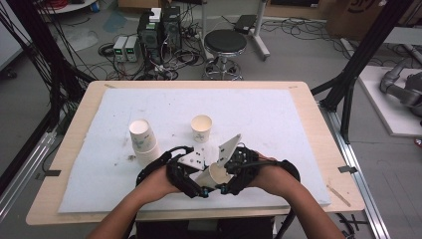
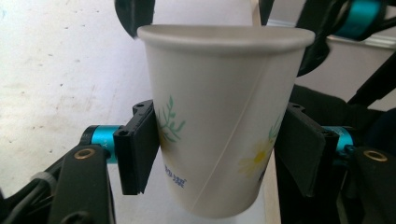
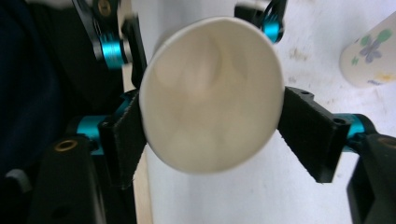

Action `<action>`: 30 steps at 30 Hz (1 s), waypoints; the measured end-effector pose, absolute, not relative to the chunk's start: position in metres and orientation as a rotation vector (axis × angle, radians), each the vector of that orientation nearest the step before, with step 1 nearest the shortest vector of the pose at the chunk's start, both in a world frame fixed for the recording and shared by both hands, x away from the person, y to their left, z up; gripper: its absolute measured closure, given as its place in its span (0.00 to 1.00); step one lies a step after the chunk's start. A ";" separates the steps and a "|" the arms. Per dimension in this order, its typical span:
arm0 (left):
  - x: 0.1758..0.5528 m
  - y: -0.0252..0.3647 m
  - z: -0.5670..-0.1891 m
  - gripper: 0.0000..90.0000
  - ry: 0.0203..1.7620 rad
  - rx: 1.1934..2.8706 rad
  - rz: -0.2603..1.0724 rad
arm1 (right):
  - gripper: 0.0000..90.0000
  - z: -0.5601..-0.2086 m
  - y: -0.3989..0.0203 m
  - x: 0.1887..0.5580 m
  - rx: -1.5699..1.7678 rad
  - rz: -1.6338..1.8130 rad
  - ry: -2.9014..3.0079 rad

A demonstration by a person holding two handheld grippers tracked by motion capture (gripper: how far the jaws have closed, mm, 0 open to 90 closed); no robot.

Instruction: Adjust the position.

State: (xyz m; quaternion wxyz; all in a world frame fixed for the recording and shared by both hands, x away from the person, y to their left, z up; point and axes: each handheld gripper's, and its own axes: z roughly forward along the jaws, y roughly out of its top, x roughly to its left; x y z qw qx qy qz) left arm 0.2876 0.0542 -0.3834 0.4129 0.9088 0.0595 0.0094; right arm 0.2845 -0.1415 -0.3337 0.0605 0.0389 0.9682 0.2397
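The cup (image 2: 219,126) sits clamped in our left gripper (image 2: 219,154); our right gripper (image 3: 210,135) brackets its rim, jaws loosened.

White paper cup (image 2: 219,121), green-and-yellow flowers

Stool (image 1: 226,42), PC towers (image 1: 160,28) behind table (image 1: 308,107)
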 end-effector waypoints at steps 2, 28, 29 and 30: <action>0.287 0.056 -0.386 0.37 0.169 2.270 0.024 | 0.24 -0.332 -0.146 0.286 0.141 0.822 2.916; 0.287 0.098 -0.407 0.36 0.414 1.988 0.161 | 0.24 -0.347 -0.234 0.274 0.566 1.312 2.512; 0.288 0.100 -0.407 0.35 0.422 1.974 0.162 | 0.24 -0.349 -0.238 0.273 0.585 1.311 2.489; 0.288 0.101 -0.407 0.35 0.425 1.961 0.169 | 0.24 -0.353 -0.243 0.272 0.618 1.319 2.457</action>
